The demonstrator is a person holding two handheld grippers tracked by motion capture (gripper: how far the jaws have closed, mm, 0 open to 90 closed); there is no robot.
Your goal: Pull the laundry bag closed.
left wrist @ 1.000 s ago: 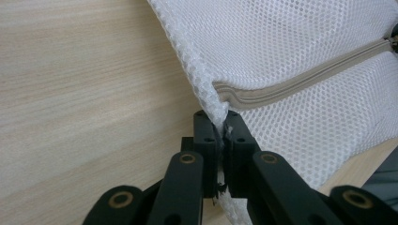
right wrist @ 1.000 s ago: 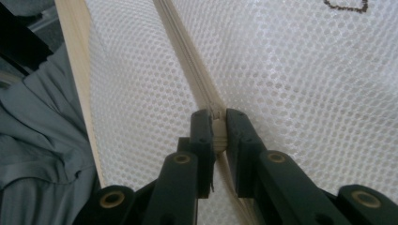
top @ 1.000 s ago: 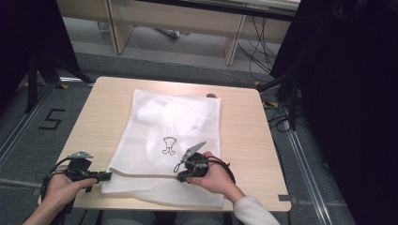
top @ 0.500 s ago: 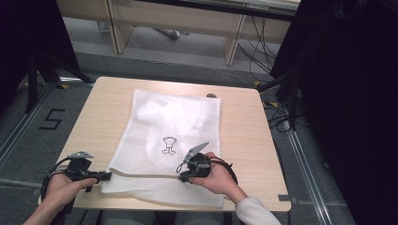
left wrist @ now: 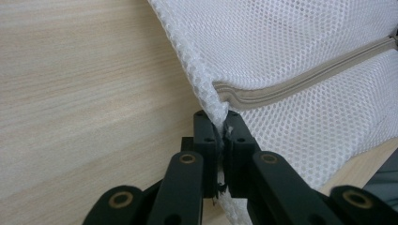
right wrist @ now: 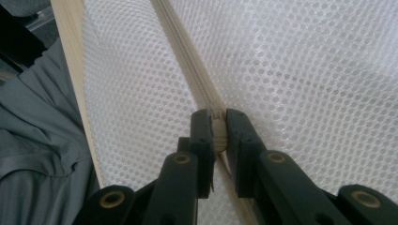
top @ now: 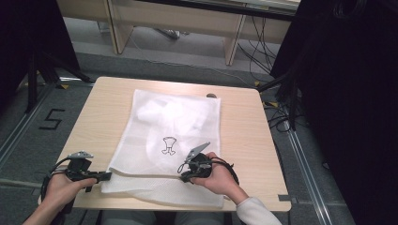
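Note:
A white mesh laundry bag (top: 169,136) lies flat on the wooden table (top: 244,126), with white cloth inside and a small black print on it. A beige zipper (left wrist: 300,82) runs along its near end. My left gripper (top: 104,176) is at the bag's near left corner, shut on the mesh edge (left wrist: 220,126) just beside the zipper's end. My right gripper (top: 184,172) rests on the bag's near part, shut on the zipper pull (right wrist: 218,129) with the zipper (right wrist: 185,56) running away from its jaws.
The table's near edge (right wrist: 70,56) lies close beside the bag, with grey clothing (right wrist: 33,140) of the person beyond it. A small dark object (top: 211,95) sits at the bag's far right corner. Bare wood (left wrist: 84,93) spreads left of the bag.

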